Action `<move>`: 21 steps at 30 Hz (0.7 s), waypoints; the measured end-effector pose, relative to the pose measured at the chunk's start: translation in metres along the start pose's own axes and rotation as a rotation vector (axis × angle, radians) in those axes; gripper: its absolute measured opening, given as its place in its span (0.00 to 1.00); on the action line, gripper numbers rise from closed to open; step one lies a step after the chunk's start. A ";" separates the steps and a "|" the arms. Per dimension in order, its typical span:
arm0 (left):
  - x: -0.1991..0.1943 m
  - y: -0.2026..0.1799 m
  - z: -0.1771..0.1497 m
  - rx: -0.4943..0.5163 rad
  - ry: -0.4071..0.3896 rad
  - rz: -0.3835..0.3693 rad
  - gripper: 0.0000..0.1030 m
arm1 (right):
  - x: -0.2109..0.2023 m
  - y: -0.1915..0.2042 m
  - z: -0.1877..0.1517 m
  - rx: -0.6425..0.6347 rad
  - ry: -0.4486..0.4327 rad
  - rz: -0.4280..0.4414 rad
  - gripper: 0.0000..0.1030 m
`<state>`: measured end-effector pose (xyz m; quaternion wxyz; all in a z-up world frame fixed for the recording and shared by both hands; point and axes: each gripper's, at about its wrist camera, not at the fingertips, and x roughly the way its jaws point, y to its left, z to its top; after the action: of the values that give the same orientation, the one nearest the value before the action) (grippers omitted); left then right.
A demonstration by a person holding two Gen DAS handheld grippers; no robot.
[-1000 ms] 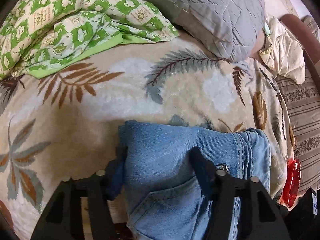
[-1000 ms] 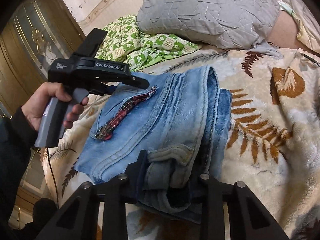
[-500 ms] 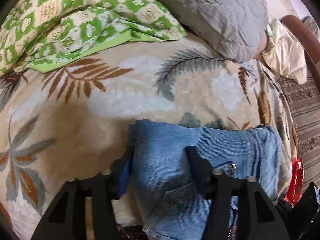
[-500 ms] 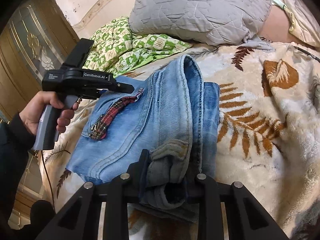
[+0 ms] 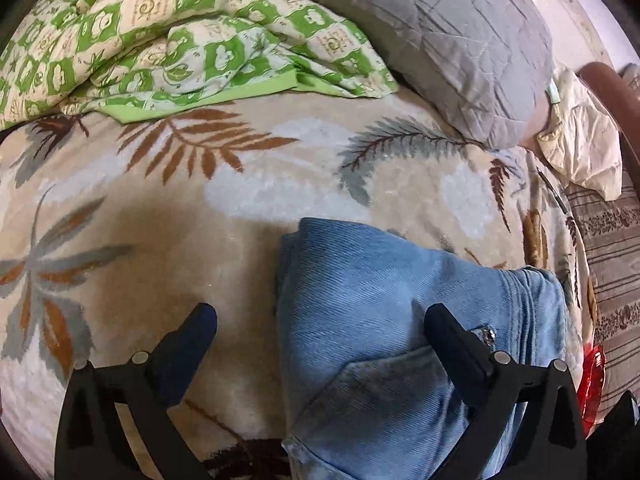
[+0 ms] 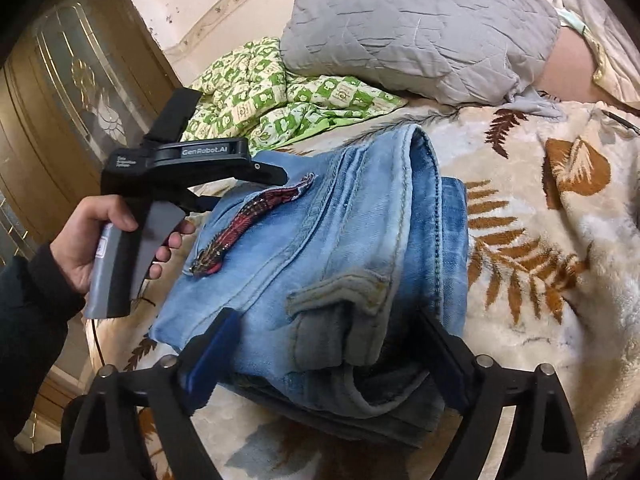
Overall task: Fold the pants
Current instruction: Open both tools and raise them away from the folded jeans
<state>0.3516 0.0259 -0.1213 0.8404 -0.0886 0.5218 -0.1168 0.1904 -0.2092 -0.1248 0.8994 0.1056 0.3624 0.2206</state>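
Light blue jeans lie folded in a thick bundle on a beige leaf-patterned blanket; they also show in the left wrist view. My left gripper is open, its jaws wide apart over the jeans' left edge, one finger on the blanket, the other on the denim. It also shows in the right wrist view, held by a hand at the jeans' far left corner. My right gripper is open, its jaws straddling the near end of the bundle where the hems stick out.
A green-and-white checked quilt and a grey pillow lie at the head of the bed. A cream cloth and a red object sit at the bed's right side. A gold-patterned door stands at left.
Both grippers have opened and let go of the jeans. The left gripper has drawn back to the left; the bundle now rests on the blanket.
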 end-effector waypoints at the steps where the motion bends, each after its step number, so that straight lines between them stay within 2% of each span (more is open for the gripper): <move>1: -0.003 -0.002 -0.001 0.005 -0.009 0.005 1.00 | 0.000 0.000 0.000 0.002 0.001 -0.003 0.90; 2: -0.004 -0.004 -0.001 0.008 -0.018 0.005 1.00 | 0.000 0.000 0.001 0.002 -0.002 -0.008 0.91; 3: -0.007 -0.005 -0.001 0.008 -0.027 0.006 1.00 | 0.000 0.001 0.001 0.002 -0.007 -0.017 0.98; 4: -0.012 -0.006 -0.001 0.007 -0.042 0.009 1.00 | -0.001 0.003 0.002 -0.002 -0.016 -0.044 1.00; 6: -0.019 -0.007 -0.001 0.009 -0.068 0.013 1.00 | -0.004 0.004 0.005 -0.013 -0.028 -0.086 1.00; 9: -0.036 -0.006 -0.004 0.005 -0.121 0.011 1.00 | -0.009 0.003 0.006 0.003 -0.034 -0.089 1.00; 12: -0.051 -0.008 -0.011 0.005 -0.146 0.014 1.00 | -0.015 0.007 0.007 0.001 -0.048 -0.130 1.00; 15: -0.072 -0.020 -0.029 0.068 -0.180 0.056 1.00 | -0.029 0.014 0.009 -0.001 -0.070 -0.164 1.00; 21: -0.149 -0.041 -0.082 0.153 -0.352 0.111 1.00 | -0.084 0.051 0.022 -0.062 -0.141 -0.327 1.00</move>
<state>0.2100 0.0271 -0.0188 0.9280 -0.0147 0.3606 -0.0922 0.1353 -0.2047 -0.0405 0.9493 0.0326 0.3036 0.0745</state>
